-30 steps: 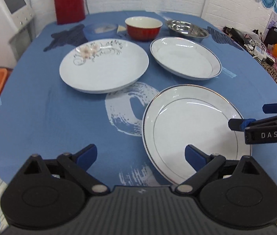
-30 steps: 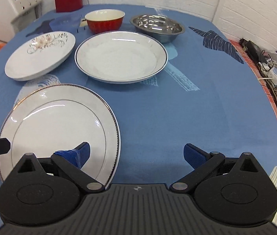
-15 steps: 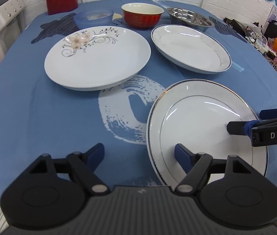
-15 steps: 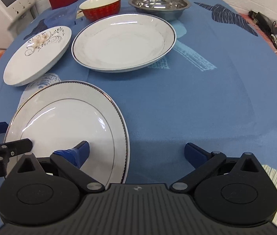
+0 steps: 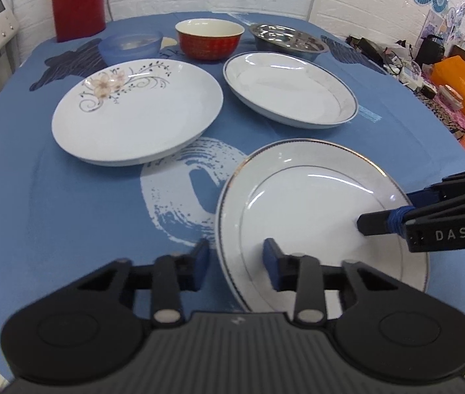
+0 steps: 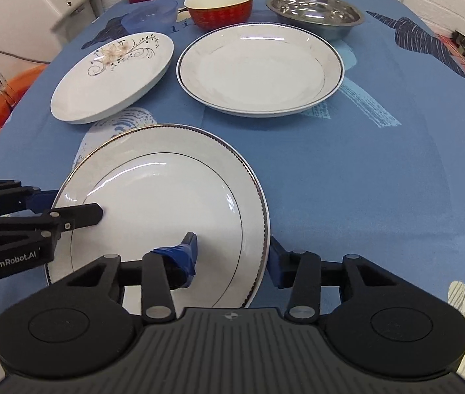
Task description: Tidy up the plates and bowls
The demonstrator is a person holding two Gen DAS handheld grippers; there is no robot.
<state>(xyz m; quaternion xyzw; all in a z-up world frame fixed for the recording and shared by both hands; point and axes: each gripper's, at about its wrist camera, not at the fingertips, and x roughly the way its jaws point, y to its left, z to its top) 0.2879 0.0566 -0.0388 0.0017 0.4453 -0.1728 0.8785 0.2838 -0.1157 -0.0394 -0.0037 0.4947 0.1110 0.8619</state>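
A white gold-rimmed plate lies at the near edge of the blue table. My left gripper straddles its left rim, one finger over the plate and one outside. My right gripper straddles the right rim the same way. Both sets of jaws are partly closed, with gaps still showing beside the rim. Farther back lie a floral plate and a deep blue-rimmed plate.
Along the far side stand a red bowl, a steel bowl, a pale blue bowl and a red thermos. A white appliance and an orange tub are left of the table; clutter lies to the right.
Both grippers have moved in on the gold-rimmed plate, and their jaws have narrowed from wide open to about half width around its rim. The plate looks closer and slightly turned.
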